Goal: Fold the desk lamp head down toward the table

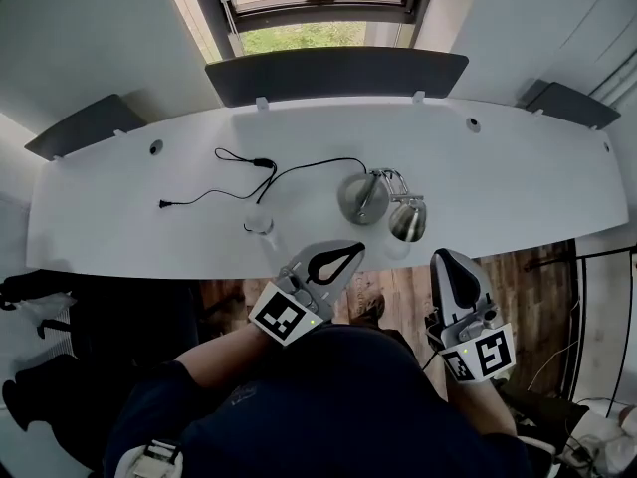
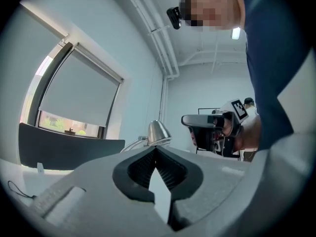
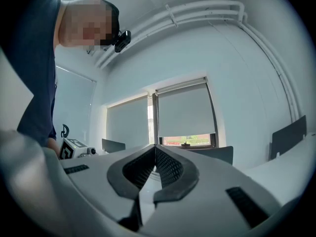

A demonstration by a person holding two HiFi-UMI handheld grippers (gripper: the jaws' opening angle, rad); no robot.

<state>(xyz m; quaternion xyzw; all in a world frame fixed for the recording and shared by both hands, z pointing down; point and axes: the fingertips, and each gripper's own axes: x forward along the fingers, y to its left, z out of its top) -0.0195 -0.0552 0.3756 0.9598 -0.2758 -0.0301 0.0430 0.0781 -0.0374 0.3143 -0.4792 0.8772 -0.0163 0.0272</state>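
Observation:
The silver desk lamp stands near the desk's front edge in the head view, with a round base (image 1: 360, 197) and its cone-shaped head (image 1: 407, 219) hanging just right of it. My left gripper (image 1: 355, 251) is shut and empty, held off the front edge just below the base. My right gripper (image 1: 442, 258) is also shut and empty, below and right of the head. In the left gripper view the lamp head (image 2: 158, 132) pokes up just beyond the shut left gripper (image 2: 156, 149), with the right gripper (image 2: 211, 128) further right. The right gripper (image 3: 155, 148) faces the window; the lamp is hidden behind its jaws.
A black cable (image 1: 299, 170) trails left from the lamp across the white desk (image 1: 518, 182), past a small pale round object (image 1: 258, 224). Dark divider panels (image 1: 336, 74) line the desk's far edge under a window. Wooden floor (image 1: 537, 297) lies below the front edge.

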